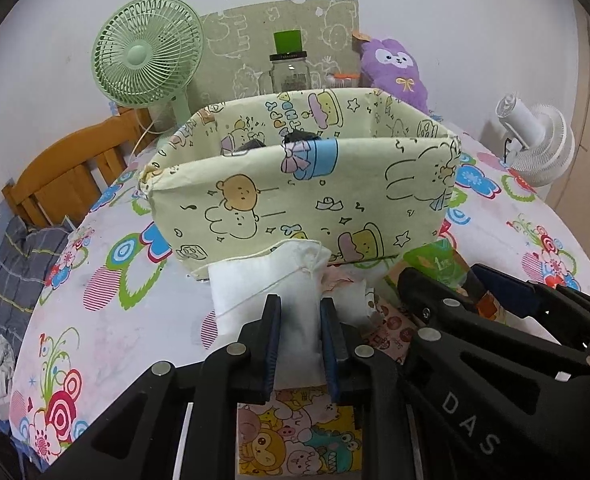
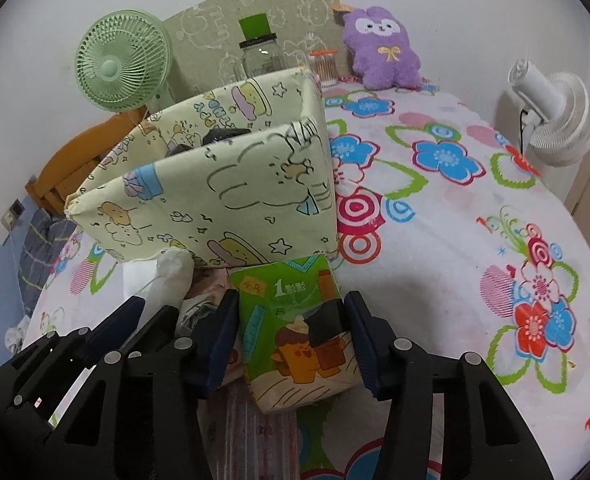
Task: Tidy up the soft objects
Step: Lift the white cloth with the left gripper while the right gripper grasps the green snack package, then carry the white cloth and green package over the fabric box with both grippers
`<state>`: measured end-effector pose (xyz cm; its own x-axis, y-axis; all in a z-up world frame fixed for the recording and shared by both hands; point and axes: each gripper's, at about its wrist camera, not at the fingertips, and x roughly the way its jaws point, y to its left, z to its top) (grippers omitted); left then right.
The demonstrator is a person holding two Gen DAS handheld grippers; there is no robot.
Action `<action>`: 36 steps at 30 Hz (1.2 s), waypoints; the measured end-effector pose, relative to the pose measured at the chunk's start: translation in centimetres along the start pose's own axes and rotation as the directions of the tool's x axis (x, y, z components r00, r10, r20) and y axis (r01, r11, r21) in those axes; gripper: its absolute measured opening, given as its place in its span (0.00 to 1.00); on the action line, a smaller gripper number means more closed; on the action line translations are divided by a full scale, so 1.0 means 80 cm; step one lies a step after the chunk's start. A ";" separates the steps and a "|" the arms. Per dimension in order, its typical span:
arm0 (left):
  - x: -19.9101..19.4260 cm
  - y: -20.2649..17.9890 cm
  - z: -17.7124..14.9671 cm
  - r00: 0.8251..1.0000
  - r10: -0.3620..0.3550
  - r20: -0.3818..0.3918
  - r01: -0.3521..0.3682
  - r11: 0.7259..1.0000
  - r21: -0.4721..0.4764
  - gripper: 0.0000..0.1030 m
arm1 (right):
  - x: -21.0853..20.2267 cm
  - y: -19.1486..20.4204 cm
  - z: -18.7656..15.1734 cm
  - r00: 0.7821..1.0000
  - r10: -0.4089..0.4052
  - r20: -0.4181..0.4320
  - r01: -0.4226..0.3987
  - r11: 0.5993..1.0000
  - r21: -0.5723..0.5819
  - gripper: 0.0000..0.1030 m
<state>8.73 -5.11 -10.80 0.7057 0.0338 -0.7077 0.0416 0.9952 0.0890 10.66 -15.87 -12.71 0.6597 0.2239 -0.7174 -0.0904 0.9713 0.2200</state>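
Observation:
A pale yellow cartoon-print fabric bin point(image 1: 295, 188) stands on the flowered table; it also shows in the right wrist view point(image 2: 215, 184), with dark items inside. My left gripper point(image 1: 299, 312) is shut on a white cloth pouch point(image 1: 271, 280) just in front of the bin. My right gripper point(image 2: 291, 312) is closed around a green tissue pack point(image 2: 295, 320) beside the bin's near right corner. The white pouch point(image 2: 171, 276) and the left gripper point(image 2: 143, 316) show at the left of the right wrist view. The right gripper point(image 1: 467, 280) shows at the right of the left wrist view.
A green fan point(image 1: 147, 52), a glass jar point(image 1: 289, 72), a purple plush point(image 2: 383, 48) and a white fan point(image 2: 555, 120) stand at the back. A wooden chair point(image 1: 67, 172) is at the left. Cartoon-print packs point(image 1: 299, 432) lie under the grippers.

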 end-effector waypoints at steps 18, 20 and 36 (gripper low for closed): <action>-0.054 0.017 0.006 0.995 -0.047 0.090 0.051 0.998 -0.043 0.12 | -0.062 0.027 0.006 0.995 -0.022 0.097 0.026 0.999 -0.037 0.52; -0.062 0.019 0.007 0.993 -0.049 0.104 0.054 0.997 -0.046 0.11 | -0.069 0.030 0.007 0.994 -0.022 0.108 0.027 0.999 -0.039 0.52; -0.123 0.028 0.025 0.978 -0.061 0.201 0.074 0.996 -0.058 0.11 | -0.138 0.051 0.020 0.979 -0.030 0.203 0.043 0.997 -0.059 0.52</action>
<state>3.32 -3.38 -2.23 0.8294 -0.0461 -0.5567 0.0526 0.9986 -0.0044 4.19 -14.52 -2.82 0.7998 0.1733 -0.5747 -0.1056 0.9831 0.1495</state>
